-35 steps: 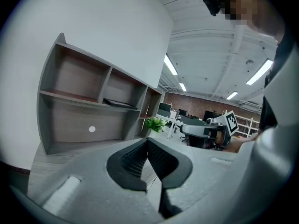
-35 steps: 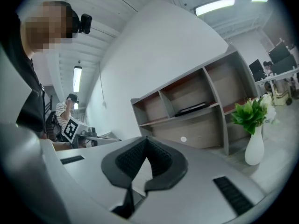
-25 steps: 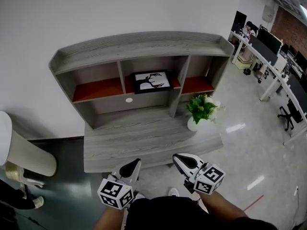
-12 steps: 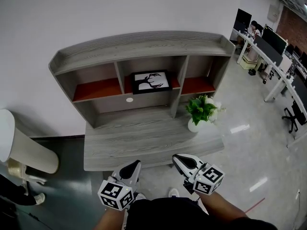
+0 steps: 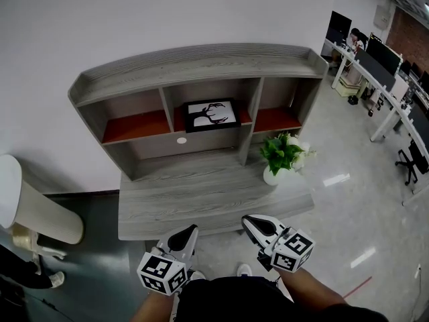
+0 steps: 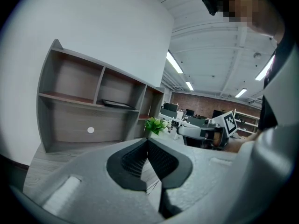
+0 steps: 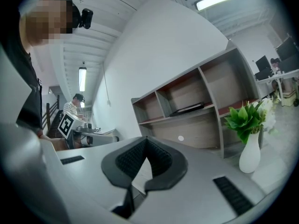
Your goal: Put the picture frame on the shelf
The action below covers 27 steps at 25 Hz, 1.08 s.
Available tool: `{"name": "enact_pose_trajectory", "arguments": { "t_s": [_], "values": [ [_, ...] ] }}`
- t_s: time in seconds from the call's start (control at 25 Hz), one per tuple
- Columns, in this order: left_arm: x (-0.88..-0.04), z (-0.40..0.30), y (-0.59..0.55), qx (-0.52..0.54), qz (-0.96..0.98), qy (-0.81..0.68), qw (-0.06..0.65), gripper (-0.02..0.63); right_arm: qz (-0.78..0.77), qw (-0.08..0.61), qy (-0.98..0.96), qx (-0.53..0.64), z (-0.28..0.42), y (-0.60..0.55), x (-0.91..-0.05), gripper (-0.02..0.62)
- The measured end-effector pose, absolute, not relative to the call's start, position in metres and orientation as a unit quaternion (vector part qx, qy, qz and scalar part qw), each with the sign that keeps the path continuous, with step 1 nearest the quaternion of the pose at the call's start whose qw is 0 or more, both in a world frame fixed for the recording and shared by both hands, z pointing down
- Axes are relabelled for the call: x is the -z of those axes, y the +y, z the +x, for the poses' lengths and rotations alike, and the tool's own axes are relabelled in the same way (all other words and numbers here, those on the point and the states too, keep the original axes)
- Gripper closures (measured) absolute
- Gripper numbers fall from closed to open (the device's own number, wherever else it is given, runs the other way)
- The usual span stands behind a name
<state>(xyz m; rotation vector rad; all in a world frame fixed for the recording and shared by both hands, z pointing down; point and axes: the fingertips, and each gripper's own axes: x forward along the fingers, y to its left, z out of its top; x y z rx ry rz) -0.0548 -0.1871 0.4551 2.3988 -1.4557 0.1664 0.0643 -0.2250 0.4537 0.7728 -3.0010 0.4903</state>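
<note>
A black picture frame (image 5: 212, 115) with a white deer print lies in the middle compartment of the grey wooden shelf unit (image 5: 194, 62); it shows as a thin dark slab in the left gripper view (image 6: 116, 104) and the right gripper view (image 7: 190, 108). My left gripper (image 5: 186, 235) and right gripper (image 5: 251, 224) are held low near my body, in front of the unit's lower top (image 5: 201, 193), well apart from the frame. Both are shut, pads meeting, with nothing between them.
A white vase with a green plant (image 5: 280, 157) stands at the right end of the lower top. A white round stool or lamp (image 5: 30, 210) is at the left. Office desks and chairs (image 5: 385, 72) fill the far right.
</note>
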Motion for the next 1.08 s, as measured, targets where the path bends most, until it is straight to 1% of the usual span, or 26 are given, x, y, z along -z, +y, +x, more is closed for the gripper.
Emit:
{"name": "enact_pose_trajectory", "arguments": {
  "t_s": [1.08],
  "values": [
    [-0.4537, -0.0605, -0.1945, -0.056, 0.852, -0.495, 0.163, 0.597, 0.263, 0.01, -0.951, -0.161, 0.0578, -0.2294, -0.4554, 0.58]
  ]
}}
